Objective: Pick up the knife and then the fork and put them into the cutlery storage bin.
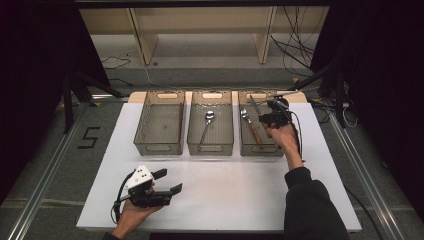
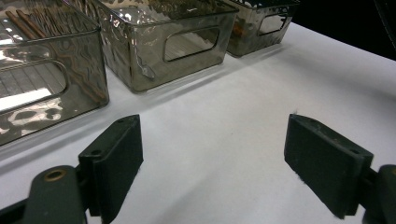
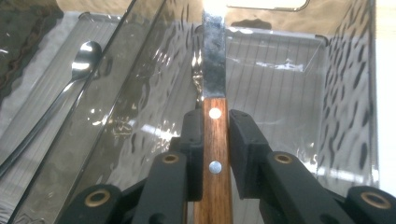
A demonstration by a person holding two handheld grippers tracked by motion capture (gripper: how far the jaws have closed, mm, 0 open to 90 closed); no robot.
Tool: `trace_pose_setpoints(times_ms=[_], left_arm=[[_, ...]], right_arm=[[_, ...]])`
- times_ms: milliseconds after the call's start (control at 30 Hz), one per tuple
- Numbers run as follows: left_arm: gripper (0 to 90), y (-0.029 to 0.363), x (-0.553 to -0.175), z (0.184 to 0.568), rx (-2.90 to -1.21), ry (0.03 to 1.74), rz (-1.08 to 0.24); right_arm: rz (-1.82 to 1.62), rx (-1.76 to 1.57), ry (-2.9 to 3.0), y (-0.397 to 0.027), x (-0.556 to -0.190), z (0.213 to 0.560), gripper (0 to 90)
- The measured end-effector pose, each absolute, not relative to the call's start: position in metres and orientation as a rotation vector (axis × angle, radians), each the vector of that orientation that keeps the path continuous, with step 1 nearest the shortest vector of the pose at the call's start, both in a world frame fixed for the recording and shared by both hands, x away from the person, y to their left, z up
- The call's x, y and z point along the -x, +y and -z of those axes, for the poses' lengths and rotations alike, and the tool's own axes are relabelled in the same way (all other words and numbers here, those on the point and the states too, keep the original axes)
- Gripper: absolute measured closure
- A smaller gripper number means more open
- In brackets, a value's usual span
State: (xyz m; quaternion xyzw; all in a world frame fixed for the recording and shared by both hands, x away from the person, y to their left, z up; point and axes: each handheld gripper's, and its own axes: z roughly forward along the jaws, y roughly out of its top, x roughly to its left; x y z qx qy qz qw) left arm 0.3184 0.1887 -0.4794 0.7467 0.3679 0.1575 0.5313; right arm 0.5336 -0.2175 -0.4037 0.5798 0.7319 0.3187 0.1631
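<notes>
A white table (image 1: 225,200) carries three smoky clear plastic bins in a row along its far half, with a wide bare stretch of tabletop on the near side. The left bin (image 1: 159,129) looks empty from above. The middle bin (image 1: 210,129) holds a spoon (image 1: 207,122) lying lengthwise. The right bin (image 1: 259,131) stands nearest the table's right edge, with a strip of free surface beside it.

The right gripper (image 1: 272,117) hangs over the right bin, held by a hand reaching in from a dark sleeve (image 1: 310,205). Its fingers are pinching the wooden handle of a knife (image 3: 214,135), the pads pressed against both sides of the riveted handle while the steel blade points away toward the bin's far wall. The knife sits roughly midway between the bin's side walls. What may be a fork (image 1: 245,116) lies in the same bin, left of the knife, though it is small and hard to make out.

The left gripper (image 1: 165,182) rests low over the near left part of the table, well apart from the bins. Its fingers (image 2: 114,158) are spread wide with only bare tabletop between them.
</notes>
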Motion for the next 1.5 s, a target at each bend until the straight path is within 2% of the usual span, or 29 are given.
trace_pose_setpoints(times_ms=[167, 300, 600, 1100, 1500], left_arm=[[19.4, 0.189, -0.318, 0.479, -1.782, 0.878, -0.375], [19.4, 0.189, -0.319, 0.48, -1.781, 0.878, -0.375], [19.4, 0.188, -0.318, 0.48, -1.78, 0.88, -0.373], [19.4, 0.188, -0.318, 0.479, -1.779, 0.881, -0.371], [19.4, 0.187, -0.32, 0.479, -1.776, 0.887, -0.369]], right_arm=[[-0.911, -1.666, 2.115, -0.216, -0.535, 0.408, 74.9], [-0.971, -1.643, 2.132, -0.216, -0.533, 0.404, 66.8], [-1.06, -1.586, 2.157, -0.217, -0.52, 0.393, 58.5], [-1.281, -1.395, 2.162, -0.2, -0.471, 0.379, 40.5], [-1.403, -1.287, 2.148, -0.192, -0.431, 0.388, 36.1]])
